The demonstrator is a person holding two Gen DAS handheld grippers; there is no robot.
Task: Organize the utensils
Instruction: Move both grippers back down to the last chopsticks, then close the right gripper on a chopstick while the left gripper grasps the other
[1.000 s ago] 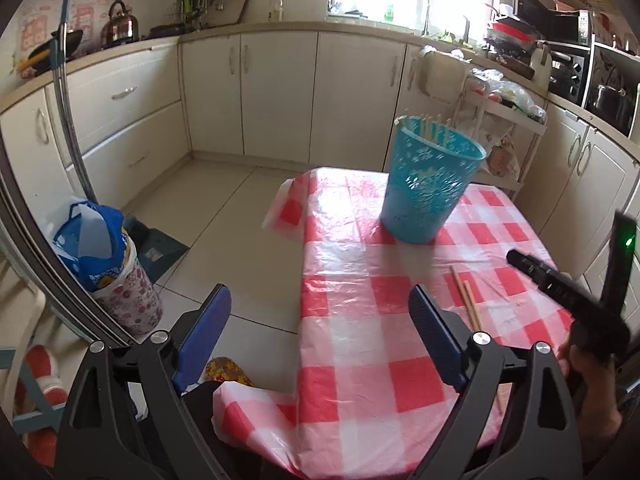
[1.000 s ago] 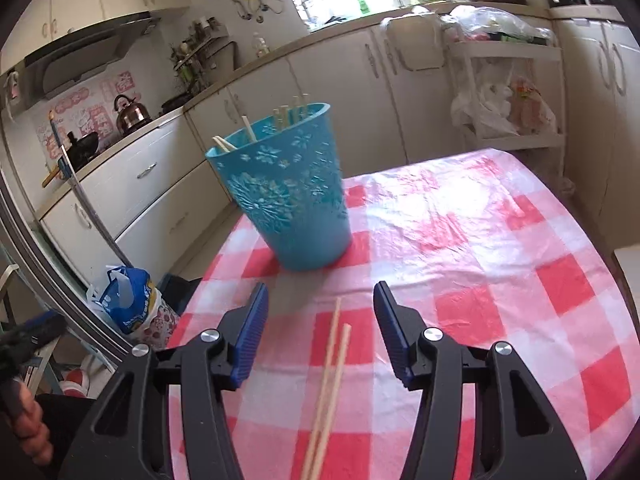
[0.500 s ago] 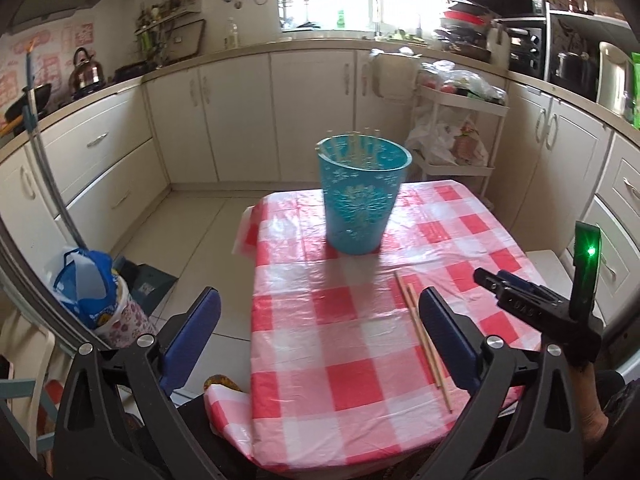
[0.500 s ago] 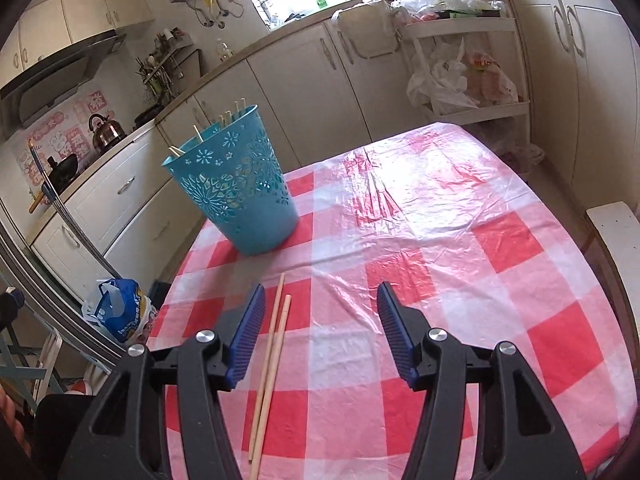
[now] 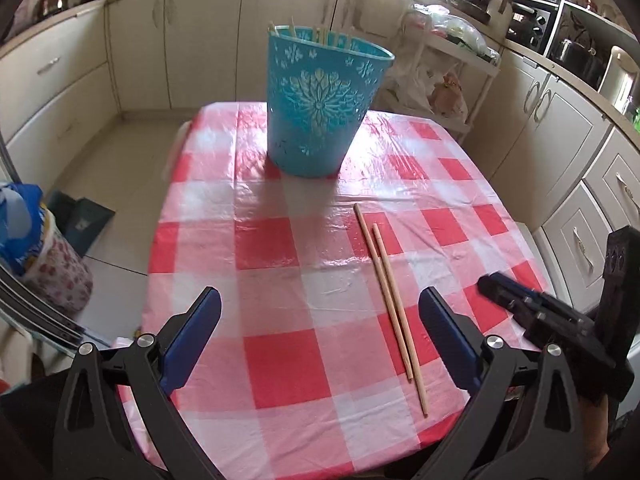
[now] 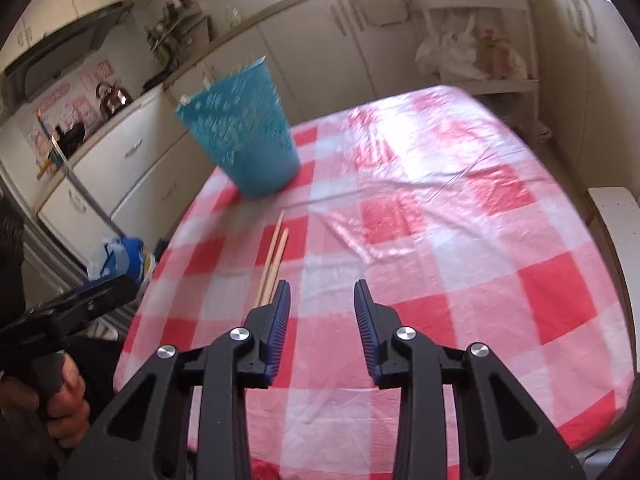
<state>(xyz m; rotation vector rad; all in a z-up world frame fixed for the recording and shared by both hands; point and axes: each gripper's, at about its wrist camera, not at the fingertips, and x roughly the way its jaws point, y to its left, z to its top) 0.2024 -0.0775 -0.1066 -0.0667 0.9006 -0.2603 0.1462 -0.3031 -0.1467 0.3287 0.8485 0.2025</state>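
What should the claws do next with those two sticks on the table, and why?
Probably slide the right claw sideways over the two chopsticks. They lie loose on the checked tablecloth, just outside its half-closed fingers, while others already stand in the blue basket.

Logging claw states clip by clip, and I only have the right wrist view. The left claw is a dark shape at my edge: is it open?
Observer: Yes. The left claw has just been opening; it stands wide, gripping nothing.
Reviewer: The near ends of the chopsticks are hidden for me.
Observer: Both lie full length, side by side on the checked tablecloth, ending short of its front edge.
Reviewer: The blue basket is blurred here. Anything inside?
Observer: Several chopstick tips stick up above its rim.
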